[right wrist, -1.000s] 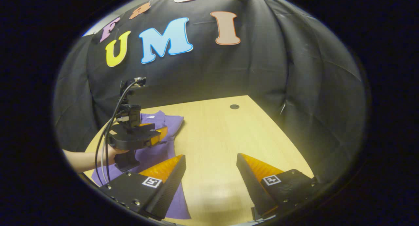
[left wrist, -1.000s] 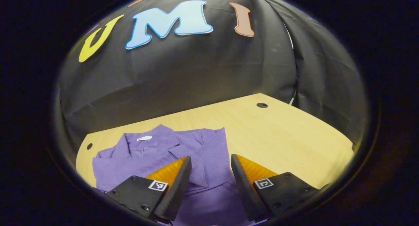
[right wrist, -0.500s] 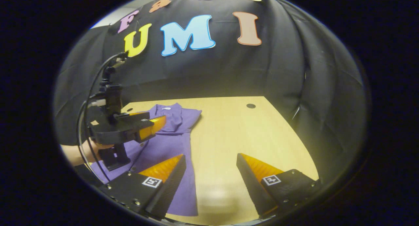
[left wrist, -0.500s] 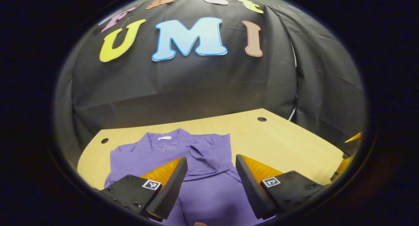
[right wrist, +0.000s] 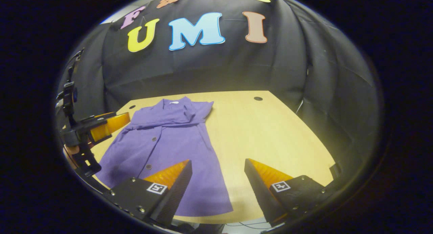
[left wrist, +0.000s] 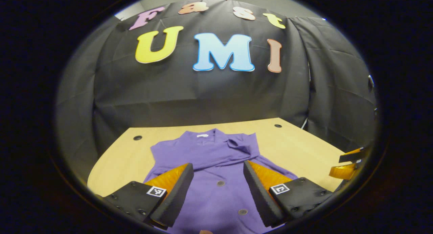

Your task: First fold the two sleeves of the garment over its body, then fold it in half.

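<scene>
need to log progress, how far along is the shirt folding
Done, it seems: both sleeves lie folded across the chest of the purple shirt, forming a band below the collar. In hand: nothing; the left gripper and the right gripper are open and off the cloth. Left: folding it in half, since the buttoned body lies full length on the table.

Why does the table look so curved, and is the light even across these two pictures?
Left gripper view: the fisheye lens bows the table edge; the purple garment is sharp and evenly lit. Right gripper view: same bending, a bright glare patch on the table near the front, and the left gripper darkens toward the rim.
</scene>
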